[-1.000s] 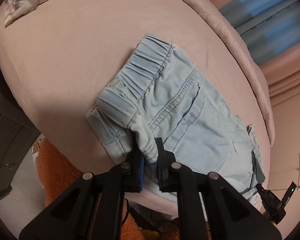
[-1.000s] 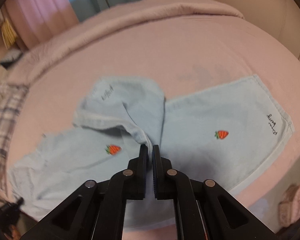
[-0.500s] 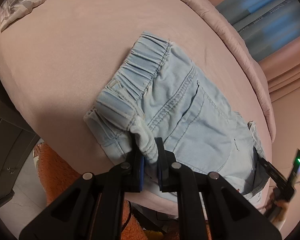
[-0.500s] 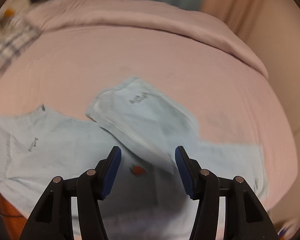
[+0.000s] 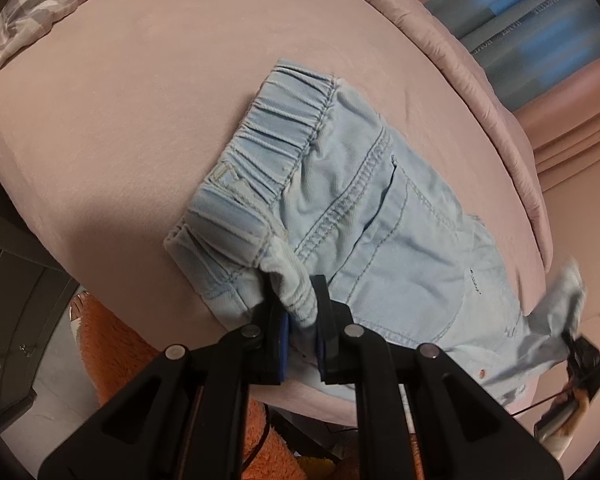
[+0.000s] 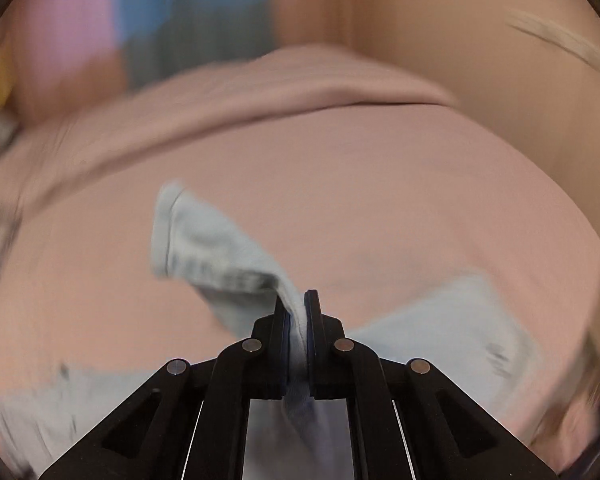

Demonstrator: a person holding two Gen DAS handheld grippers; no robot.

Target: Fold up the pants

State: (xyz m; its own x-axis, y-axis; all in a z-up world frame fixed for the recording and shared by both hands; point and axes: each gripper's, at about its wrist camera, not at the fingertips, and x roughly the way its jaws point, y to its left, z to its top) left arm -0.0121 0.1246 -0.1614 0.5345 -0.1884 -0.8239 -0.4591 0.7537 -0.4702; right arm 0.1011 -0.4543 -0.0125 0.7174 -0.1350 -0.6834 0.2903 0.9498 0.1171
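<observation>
Folding is under way: the pants [image 5: 364, 216] lie flat on the pink bed [image 5: 132, 92] near its front edge, waistband toward the headboard side, legs trailing off to the right. Your left gripper [image 5: 300, 316] is pinching the near corner of the waistband [image 5: 288, 140] and pinning it in place. Your right gripper [image 6: 298, 320] has just snapped closed and now pinches a leg hem [image 6: 204, 248], which hangs lifted off the bed; that view is badly blurred.

By my reading, you are at the leg-over-waist fold. Next, carry the lifted hem across toward the waistband while your left side stays anchored, and lay it down square before letting go.

Around you: a plaid blanket [image 5: 32, 4] at the far corner, blue curtains [image 5: 540, 20] behind, and an orange fluffy rug [image 5: 112, 360] below the bed edge. Nothing lies across the path of the fold.
</observation>
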